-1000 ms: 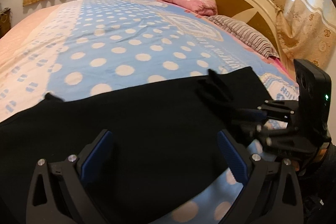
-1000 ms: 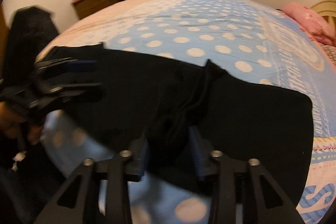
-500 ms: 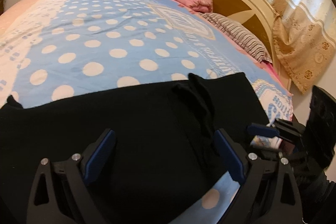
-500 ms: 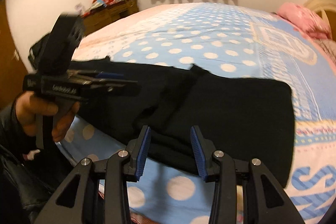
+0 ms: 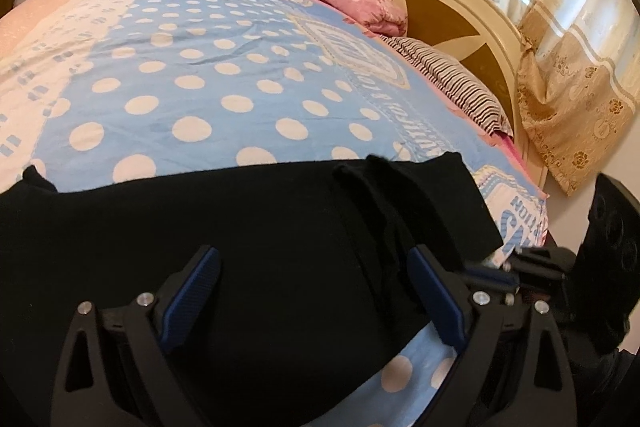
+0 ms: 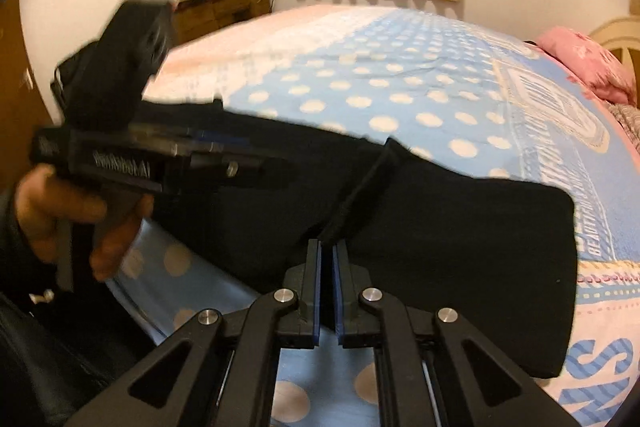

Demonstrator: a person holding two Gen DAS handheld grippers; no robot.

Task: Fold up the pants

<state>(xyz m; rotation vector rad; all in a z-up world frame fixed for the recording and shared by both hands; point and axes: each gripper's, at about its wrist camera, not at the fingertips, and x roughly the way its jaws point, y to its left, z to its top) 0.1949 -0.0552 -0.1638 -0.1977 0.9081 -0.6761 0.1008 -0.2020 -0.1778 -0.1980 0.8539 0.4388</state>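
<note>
Black pants (image 5: 248, 247) lie flat across the near part of the bed, with a raised ridge of bunched cloth (image 5: 384, 195) right of the middle. My left gripper (image 5: 316, 291) is open and empty, just above the pants. In the right wrist view the pants (image 6: 460, 239) spread to the right, and my right gripper (image 6: 327, 247) is shut with a thin edge of the black ridge (image 6: 360, 195) at its fingertips. The left gripper (image 6: 224, 163) shows there at the left, blurred, held in a hand.
The bed has a blue sheet with white dots (image 5: 208, 75). A pink pillow (image 5: 356, 3) and a striped pillow (image 5: 448, 83) lie by the cream headboard (image 5: 460, 11). Curtains (image 5: 568, 47) hang at the right. A wooden dresser (image 6: 224, 7) stands by the far wall.
My right gripper has closed from open to shut at the ridge of the pants. The left gripper has stayed open over the pants and shifted a little.
</note>
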